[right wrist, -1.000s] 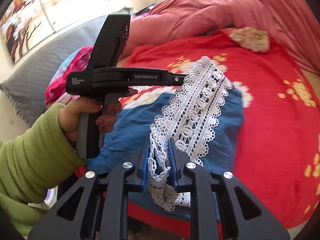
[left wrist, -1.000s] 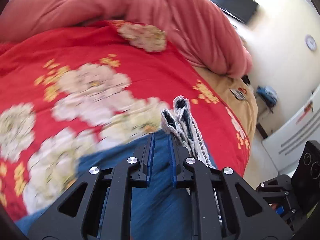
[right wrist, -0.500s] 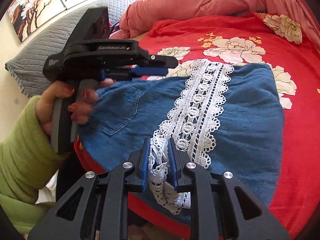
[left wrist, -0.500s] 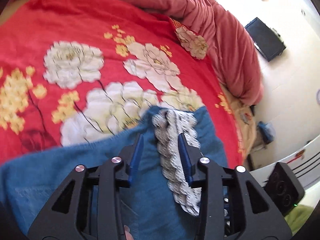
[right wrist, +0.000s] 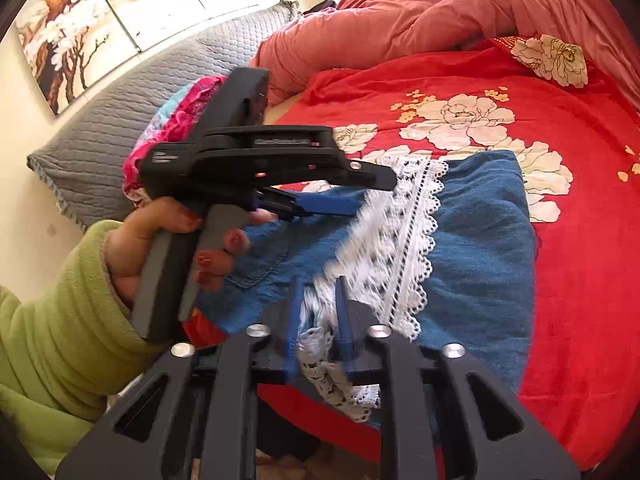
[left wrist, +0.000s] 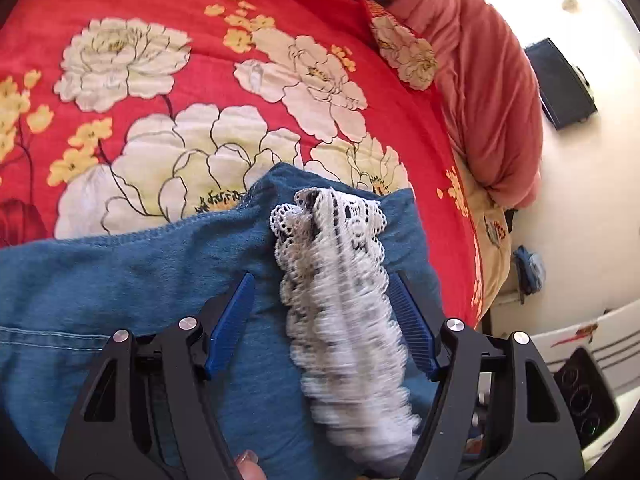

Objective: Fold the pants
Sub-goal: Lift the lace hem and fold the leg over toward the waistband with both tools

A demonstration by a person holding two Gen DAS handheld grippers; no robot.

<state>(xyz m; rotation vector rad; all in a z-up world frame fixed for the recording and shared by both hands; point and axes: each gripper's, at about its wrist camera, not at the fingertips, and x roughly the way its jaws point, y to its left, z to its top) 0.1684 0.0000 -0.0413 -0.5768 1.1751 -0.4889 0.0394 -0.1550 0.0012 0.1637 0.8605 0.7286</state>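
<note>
Blue denim pants (left wrist: pixel 100 288) with a white lace trim (left wrist: pixel 340 264) lie folded on the red floral bedspread. My left gripper (left wrist: pixel 322 276) hovers over them with its jaws opening. The lace strip lies between the blue pads, and neither pad presses on it. In the right wrist view the pants (right wrist: pixel 480 260) spread towards the bed's near edge. There my right gripper (right wrist: pixel 318 282) is shut on the near end of the lace (right wrist: pixel 404 240). The left gripper (right wrist: pixel 372 192), held by a hand in a green sleeve (right wrist: pixel 60 320), hangs over the far end.
The red floral bedspread (left wrist: pixel 200 80) covers the bed. A pink duvet (right wrist: pixel 420 12) is bunched along the far side. A grey quilted headboard (right wrist: pixel 132 96) and a pink patterned cloth (right wrist: pixel 180 120) sit at the left. The bed's edge drops off at the right (left wrist: pixel 492 220).
My left gripper's jaws have spread wide and let go of the fabric, and the wrist has rolled. The pants now lie flat on the bed. My right gripper keeps its hold on the lace.
</note>
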